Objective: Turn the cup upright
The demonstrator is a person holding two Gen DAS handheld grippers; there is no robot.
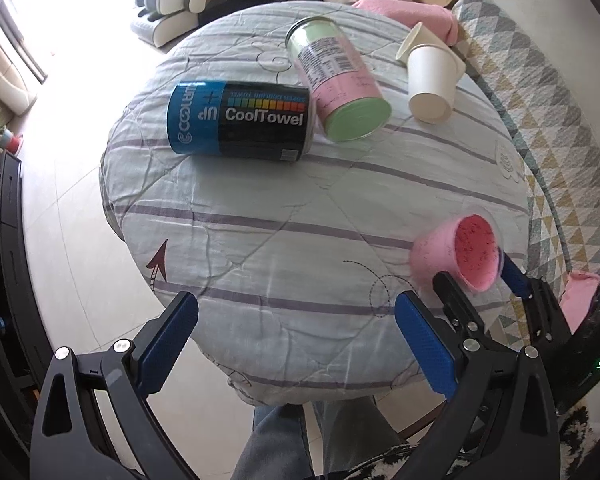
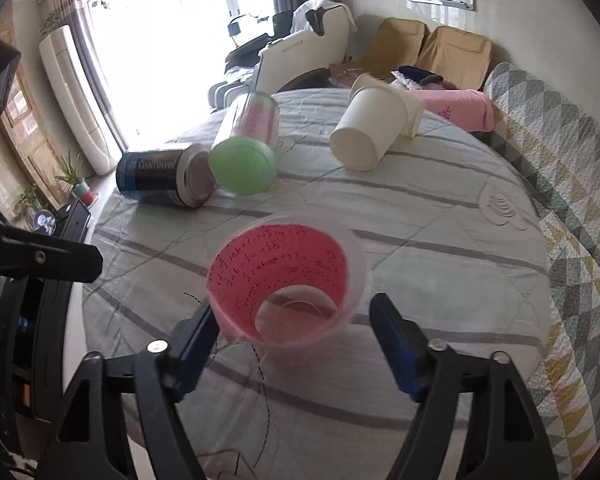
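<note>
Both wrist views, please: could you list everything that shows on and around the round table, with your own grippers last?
Pink cup: one, clear with pink paper lining, near edge, tilted, between the right fingers.
CoolTowel can: one, blue and black, lying on its side, left of centre.
Green and pink canister: one, lying, touching the can.
White paper cups: two, lying at the far right.
Table: one, round, pale striped quilt cover.
Pink cloth: one, beyond the table.
Patterned sofa cover: one, triangles, right.
Left gripper: open, empty.
Right gripper: open around the pink cup.
</note>
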